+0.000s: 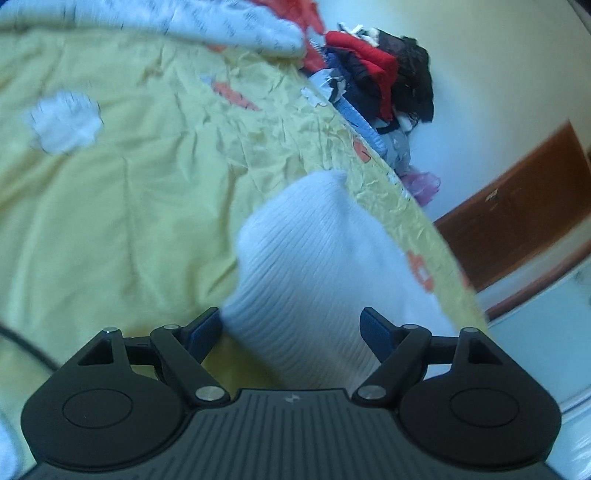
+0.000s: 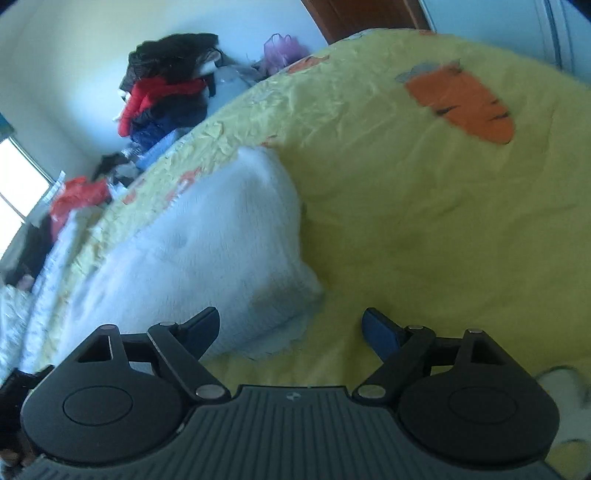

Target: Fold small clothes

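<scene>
A white ribbed knit garment (image 1: 317, 266) lies folded on the yellow bed cover (image 1: 122, 206) near the bed's edge. My left gripper (image 1: 291, 326) is open, its blue pads on either side of the garment's near end, not closed on it. In the right wrist view the same white garment (image 2: 221, 251) lies on the yellow cover (image 2: 424, 236), to the left. My right gripper (image 2: 291, 326) is open and empty, its left finger (image 2: 201, 325) beside the garment's near corner.
A pile of red, black and blue clothes (image 1: 376, 74) lies past the bed's far edge, also in the right view (image 2: 166, 88). A white printed fabric (image 1: 184, 22) lies at the bed's far side. A brown wooden door (image 1: 524, 206) stands on the right.
</scene>
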`<state>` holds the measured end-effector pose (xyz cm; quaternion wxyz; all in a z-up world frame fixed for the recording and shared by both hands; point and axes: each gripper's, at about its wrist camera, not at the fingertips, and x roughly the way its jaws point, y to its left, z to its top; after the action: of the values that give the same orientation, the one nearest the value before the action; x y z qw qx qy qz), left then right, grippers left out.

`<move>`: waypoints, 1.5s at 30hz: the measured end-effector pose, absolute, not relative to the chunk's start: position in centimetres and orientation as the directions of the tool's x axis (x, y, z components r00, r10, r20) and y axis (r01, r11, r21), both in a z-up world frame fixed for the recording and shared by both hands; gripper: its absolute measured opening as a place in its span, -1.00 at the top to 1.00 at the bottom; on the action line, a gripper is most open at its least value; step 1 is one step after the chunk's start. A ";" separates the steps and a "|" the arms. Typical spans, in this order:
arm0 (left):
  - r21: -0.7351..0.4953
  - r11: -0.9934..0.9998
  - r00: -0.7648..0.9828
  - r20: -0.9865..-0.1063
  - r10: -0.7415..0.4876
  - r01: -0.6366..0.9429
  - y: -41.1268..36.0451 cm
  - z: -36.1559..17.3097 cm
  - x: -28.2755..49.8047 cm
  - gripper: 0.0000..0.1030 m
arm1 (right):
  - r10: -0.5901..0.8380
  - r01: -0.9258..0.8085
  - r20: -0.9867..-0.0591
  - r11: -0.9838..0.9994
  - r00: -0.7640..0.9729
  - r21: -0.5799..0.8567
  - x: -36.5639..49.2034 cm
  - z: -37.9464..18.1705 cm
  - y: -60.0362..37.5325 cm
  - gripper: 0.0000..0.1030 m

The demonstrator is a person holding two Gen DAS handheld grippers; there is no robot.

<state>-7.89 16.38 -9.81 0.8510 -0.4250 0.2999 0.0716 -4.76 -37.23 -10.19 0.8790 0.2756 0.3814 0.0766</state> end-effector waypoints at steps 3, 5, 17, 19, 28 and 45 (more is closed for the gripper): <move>-0.663 0.614 0.779 -0.615 -0.120 -0.429 16.9 -10.2 -6.4 0.39 | 0.363 0.107 -0.620 0.801 0.695 0.590 -3.0 -10.8 -36.7 0.05; -0.663 0.622 0.789 -0.604 -0.116 -0.416 17.1 -9.4 -6.3 0.47 | 0.362 0.107 -0.615 0.799 0.700 0.592 -2.5 -10.4 -36.7 0.42; -0.626 0.675 0.785 -0.609 -0.110 -0.391 16.9 -9.6 -7.9 -0.18 | 0.283 0.052 -0.624 0.885 0.728 0.462 -3.0 -9.1 -36.5 -0.10; -0.679 0.623 0.810 -0.574 -0.121 -0.389 17.3 -10.0 -8.8 -0.61 | 0.231 0.075 -0.600 0.895 0.766 0.441 -3.4 -8.6 -37.0 -0.39; -0.764 0.506 0.841 -0.526 -0.130 -0.400 16.3 -10.6 -7.7 -0.69 | 0.260 -0.011 -0.509 0.897 0.821 0.442 -2.5 -6.3 -36.8 -0.43; -0.516 0.721 0.797 -0.598 0.083 -0.463 12.6 -5.7 -5.8 0.47 | 0.511 -0.251 -0.489 0.828 0.707 0.502 -1.3 -5.5 -30.9 -0.45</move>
<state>-5.76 12.57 -5.68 0.8847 -0.3403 0.2788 0.1544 -1.31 -30.87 -5.47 0.9011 0.2036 0.3192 0.2114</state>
